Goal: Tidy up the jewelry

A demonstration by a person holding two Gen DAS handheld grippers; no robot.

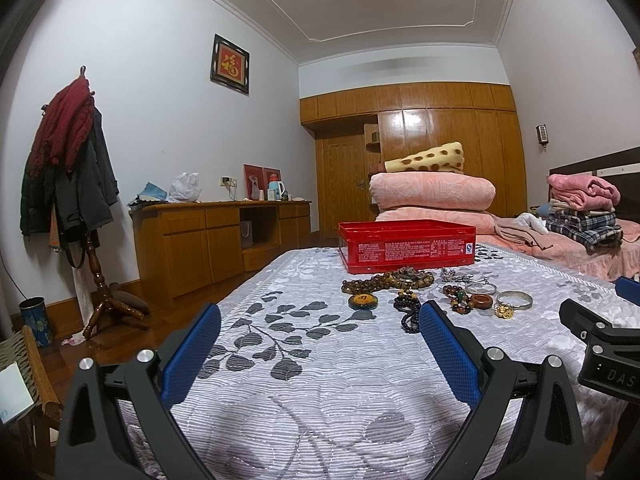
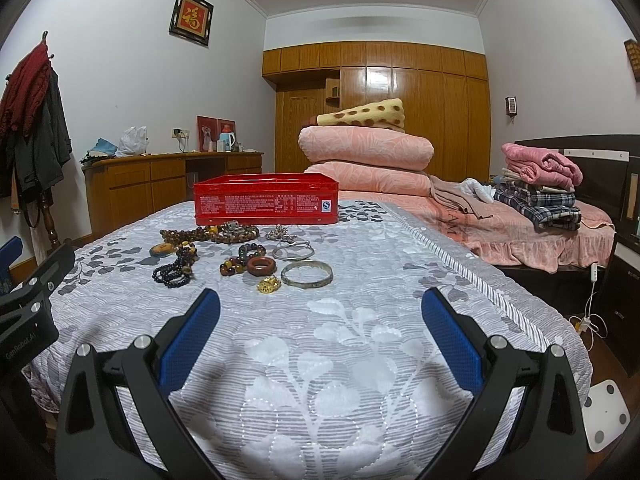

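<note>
A red tin box (image 1: 407, 246) (image 2: 266, 199) stands open on the grey leaf-patterned bedspread (image 1: 312, 364) (image 2: 360, 340). In front of it lies jewelry: a brown bead necklace with a round pendant (image 1: 363, 300) (image 2: 162, 249), dark bead bracelets (image 1: 408, 308) (image 2: 173, 274), a red-brown ring (image 1: 481, 301) (image 2: 261, 266), a silver bangle (image 1: 514, 299) (image 2: 307, 274) and a gold piece (image 1: 505, 311) (image 2: 269, 284). My left gripper (image 1: 320, 320) is open and empty, short of the jewelry. My right gripper (image 2: 320, 308) is open and empty, just short of the bangle.
Folded pink quilts (image 2: 366, 156) and a clothes stack (image 2: 538, 192) lie on the pink bed behind. A wooden desk (image 1: 208, 240) and a coat rack (image 1: 76, 184) stand at left. The right gripper's body (image 1: 600, 344) shows at the left view's right edge.
</note>
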